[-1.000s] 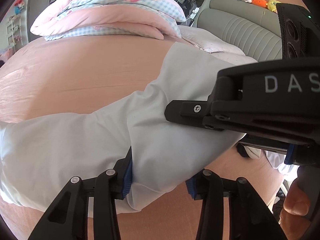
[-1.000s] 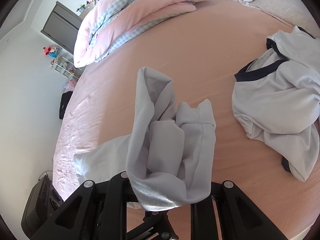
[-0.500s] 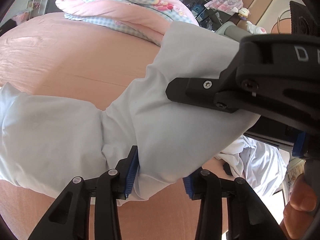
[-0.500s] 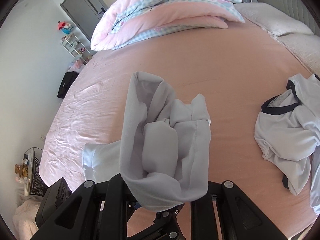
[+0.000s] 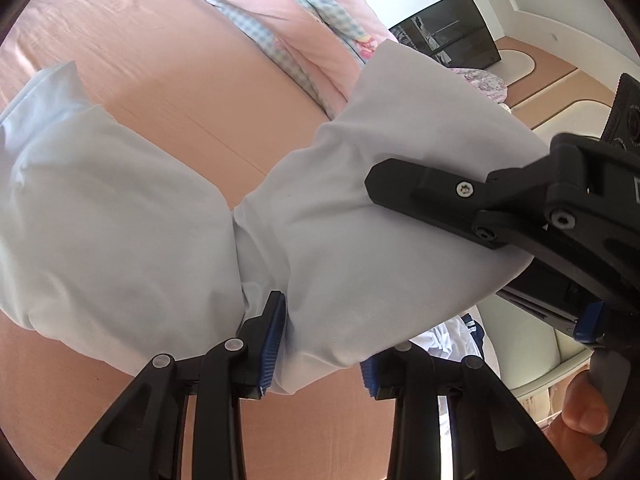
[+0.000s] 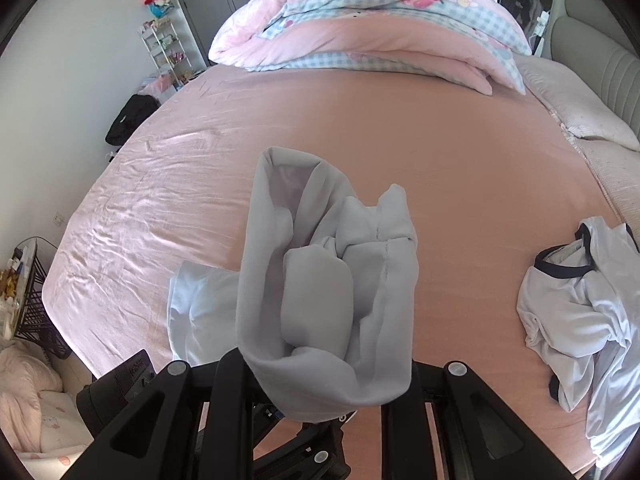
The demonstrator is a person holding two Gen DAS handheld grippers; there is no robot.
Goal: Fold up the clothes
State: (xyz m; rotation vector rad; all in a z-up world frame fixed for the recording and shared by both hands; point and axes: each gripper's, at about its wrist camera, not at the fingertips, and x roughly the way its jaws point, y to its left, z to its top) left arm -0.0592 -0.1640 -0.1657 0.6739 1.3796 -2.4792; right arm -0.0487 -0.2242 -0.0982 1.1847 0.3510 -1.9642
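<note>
- I had the left gripper (image 5: 322,344) pinching the white garment (image 5: 168,216) and the right gripper (image 6: 320,364) clamped on its bunched edge, above the bed (image 6: 440,140).
- Step, I judged: mid-fold.
- Next called for lowering it flat, clear of the shirt (image 6: 580,312).

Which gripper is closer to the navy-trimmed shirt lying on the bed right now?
Probably right. The right gripper holds the white garment with the navy-trimmed shirt lying to its right. From the left gripper, that shirt only peeks out beyond the held cloth.
</note>
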